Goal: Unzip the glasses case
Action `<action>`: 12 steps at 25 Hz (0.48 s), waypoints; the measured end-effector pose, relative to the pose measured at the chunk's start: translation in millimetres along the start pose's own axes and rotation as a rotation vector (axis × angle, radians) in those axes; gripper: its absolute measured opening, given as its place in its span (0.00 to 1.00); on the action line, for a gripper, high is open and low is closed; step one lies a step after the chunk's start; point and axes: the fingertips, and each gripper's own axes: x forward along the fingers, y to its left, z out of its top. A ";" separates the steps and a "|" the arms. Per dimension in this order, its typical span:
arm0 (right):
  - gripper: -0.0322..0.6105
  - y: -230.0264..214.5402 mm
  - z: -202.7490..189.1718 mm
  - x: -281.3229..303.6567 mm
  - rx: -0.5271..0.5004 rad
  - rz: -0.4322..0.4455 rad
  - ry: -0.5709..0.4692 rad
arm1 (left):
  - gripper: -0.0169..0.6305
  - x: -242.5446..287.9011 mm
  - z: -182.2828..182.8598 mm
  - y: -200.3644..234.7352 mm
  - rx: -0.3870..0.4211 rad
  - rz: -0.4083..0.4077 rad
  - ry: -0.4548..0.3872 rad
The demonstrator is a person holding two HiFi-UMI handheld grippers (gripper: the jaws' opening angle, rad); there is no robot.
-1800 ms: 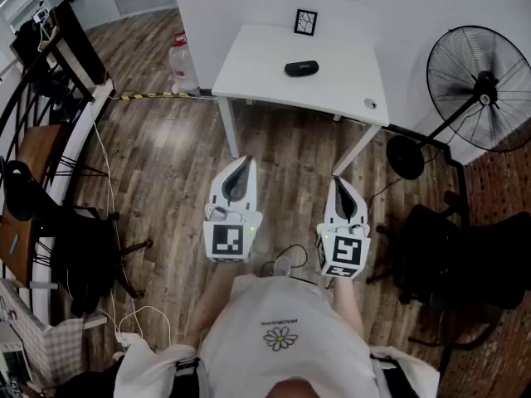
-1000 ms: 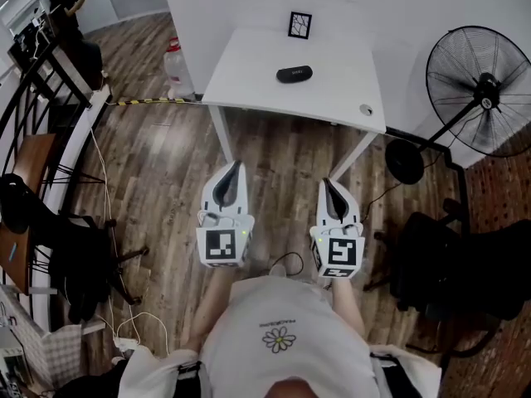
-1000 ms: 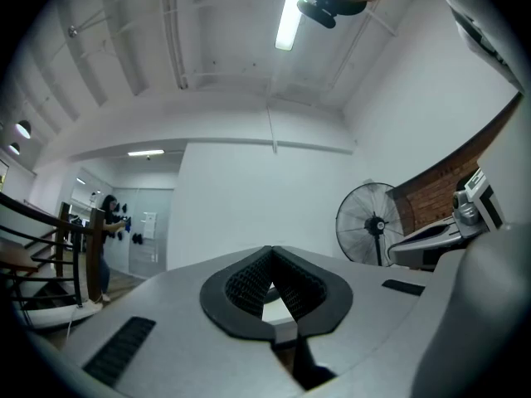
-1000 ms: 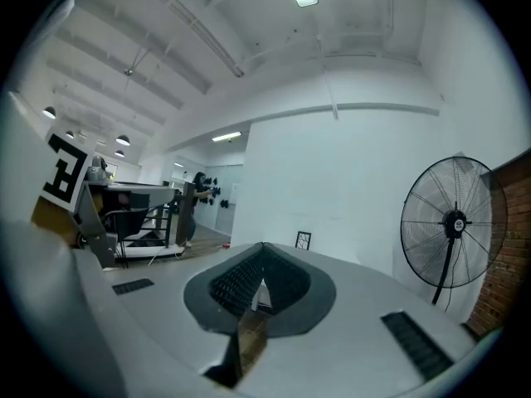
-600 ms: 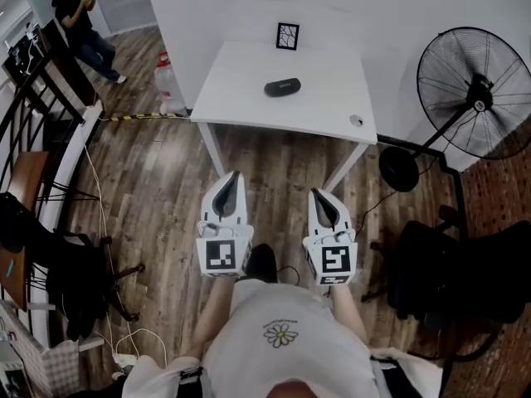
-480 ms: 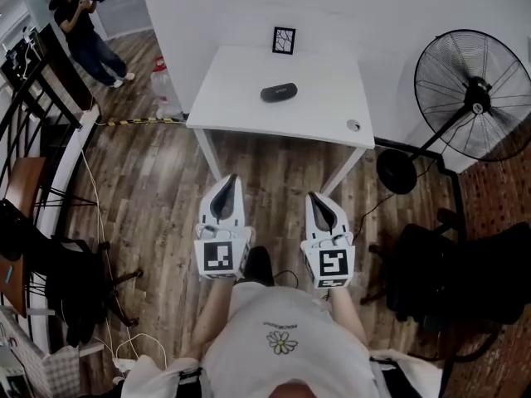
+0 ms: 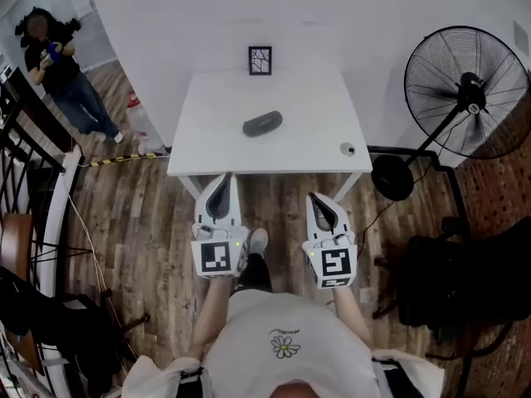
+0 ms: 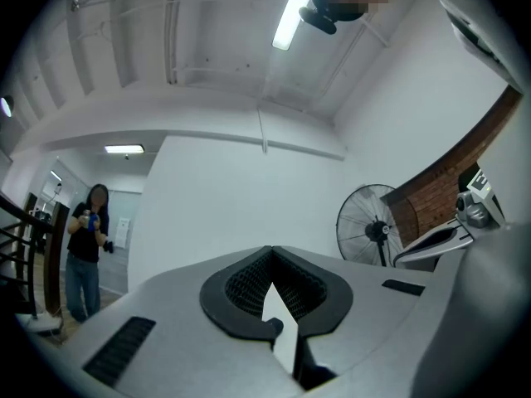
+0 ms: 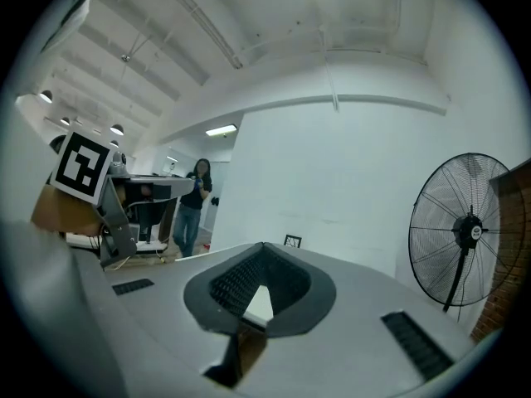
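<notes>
Beyond left hand-held gripper [image 7: 223, 178] (apart) lies glasses case [image 7: 262, 123].

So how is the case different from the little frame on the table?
The case is a dark rounded oval; the frame is square, black-edged with a pale middle. The case lies flat near the middle of the table; the frame stands upright at its back edge. The case is longer than the frame is wide. Both sit on the white table.

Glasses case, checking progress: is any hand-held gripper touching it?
No: glasses case lies alone on the table, both hand-held grippers short of it.
</notes>
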 end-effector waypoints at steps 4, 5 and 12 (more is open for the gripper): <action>0.06 -22.7 8.6 85.0 -0.052 -0.006 -0.026 | 0.04 72.4 -12.6 31.0 0.021 -0.027 -0.042; 0.06 -26.1 13.7 106.2 -0.068 -0.004 -0.035 | 0.04 89.8 -17.3 39.5 0.015 -0.034 -0.047; 0.06 -62.0 38.5 242.2 -0.062 -0.059 -0.003 | 0.05 212.5 -50.5 97.4 -0.029 -0.118 -0.011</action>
